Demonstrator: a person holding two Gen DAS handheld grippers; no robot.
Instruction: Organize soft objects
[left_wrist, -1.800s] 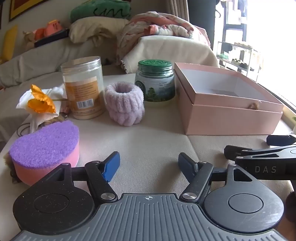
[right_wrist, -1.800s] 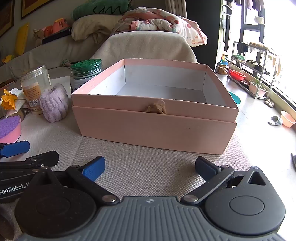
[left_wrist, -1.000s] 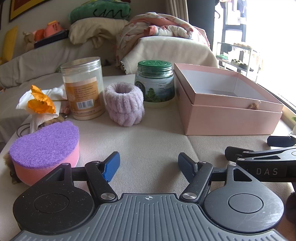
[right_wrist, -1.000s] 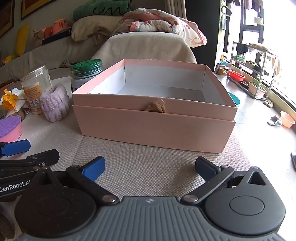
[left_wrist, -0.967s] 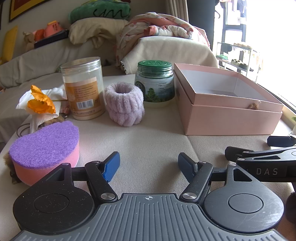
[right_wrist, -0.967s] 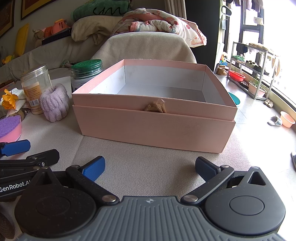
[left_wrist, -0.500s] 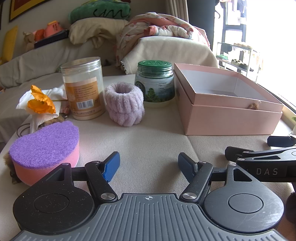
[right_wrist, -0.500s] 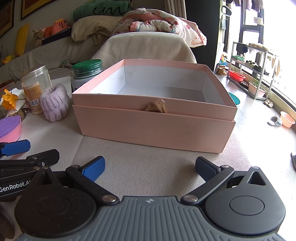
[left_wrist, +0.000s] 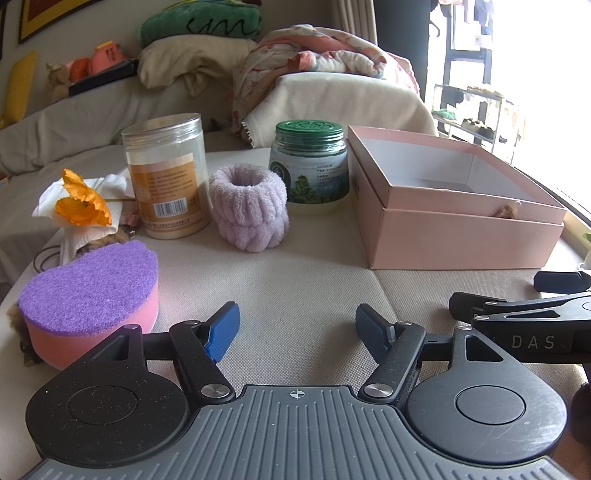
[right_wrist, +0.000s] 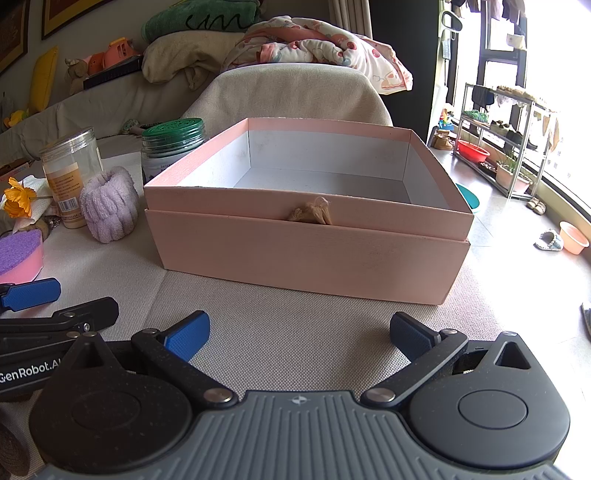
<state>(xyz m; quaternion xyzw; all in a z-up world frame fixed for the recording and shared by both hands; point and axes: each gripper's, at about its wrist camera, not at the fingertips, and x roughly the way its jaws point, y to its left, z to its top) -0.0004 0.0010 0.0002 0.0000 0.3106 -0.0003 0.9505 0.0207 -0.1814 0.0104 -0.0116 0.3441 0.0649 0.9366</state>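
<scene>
A purple-topped pink sponge (left_wrist: 92, 295) lies on the beige table just left of my left gripper (left_wrist: 297, 326), which is open and empty. A lilac fluffy wristband (left_wrist: 249, 206) stands further ahead, between two jars. An open pink box (left_wrist: 458, 236) sits to the right, its inside bare. My right gripper (right_wrist: 297, 334) is open and empty, low over the table facing the box (right_wrist: 306, 254) front. The sponge (right_wrist: 18, 254) and the wristband (right_wrist: 109, 203) show at the left of the right wrist view.
A clear jar with an orange label (left_wrist: 166, 173) and a green-lidded jar (left_wrist: 310, 166) stand behind the wristband. An orange flower on white cloth (left_wrist: 83, 203) lies at far left. A sofa piled with blankets (left_wrist: 314, 62) is behind. Floor and a shelf rack (right_wrist: 506, 136) lie to the right.
</scene>
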